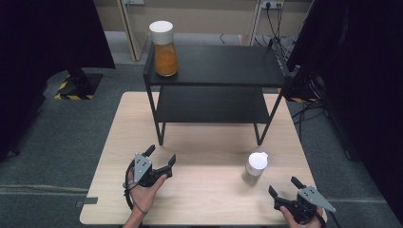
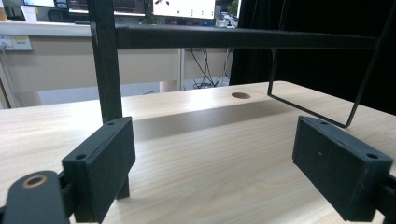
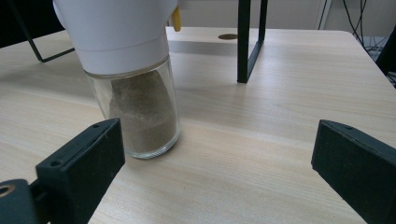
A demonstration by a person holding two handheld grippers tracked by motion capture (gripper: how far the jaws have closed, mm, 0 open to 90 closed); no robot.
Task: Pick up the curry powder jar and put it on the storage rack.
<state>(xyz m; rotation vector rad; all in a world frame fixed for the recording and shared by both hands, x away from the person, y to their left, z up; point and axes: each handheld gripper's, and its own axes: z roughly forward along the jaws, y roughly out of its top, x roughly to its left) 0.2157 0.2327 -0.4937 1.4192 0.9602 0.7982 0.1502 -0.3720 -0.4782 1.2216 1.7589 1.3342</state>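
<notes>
While I stand at the near edge of a pale wooden table (image 1: 109, 142), I hold a black two-jaw gripper in each hand. My left gripper (image 1: 160, 157) rests low over the table's near left part, its jaws spread wide with nothing between them. Seen from the left gripper view, those two black pads (image 2: 100, 165) frame bare wood, with the front leg of a black metal shelf unit (image 1: 214, 66) rising just behind the left pad.

My right gripper (image 1: 283, 186) sits at the near right corner, its jaws likewise parted and empty. Just ahead of it and slightly to the left stands a small glass shaker jar (image 1: 255, 166) with a white cap, upright on the table and apart from both jaws. In the right gripper view the jar (image 3: 140, 107) is close up near the left jaw, part filled with a greyish-brown powder, possibly ground pepper, though I cannot be sure. A small yellow piece shows at the edge of its cap.

The two-tier shelf unit stands on the far half of the table. On the left end of its top tier stands a taller glass jar (image 1: 164, 47) with a white lid, filled with orange powder. Grey floor surrounds the table, and dark curtains hang on both sides.
</notes>
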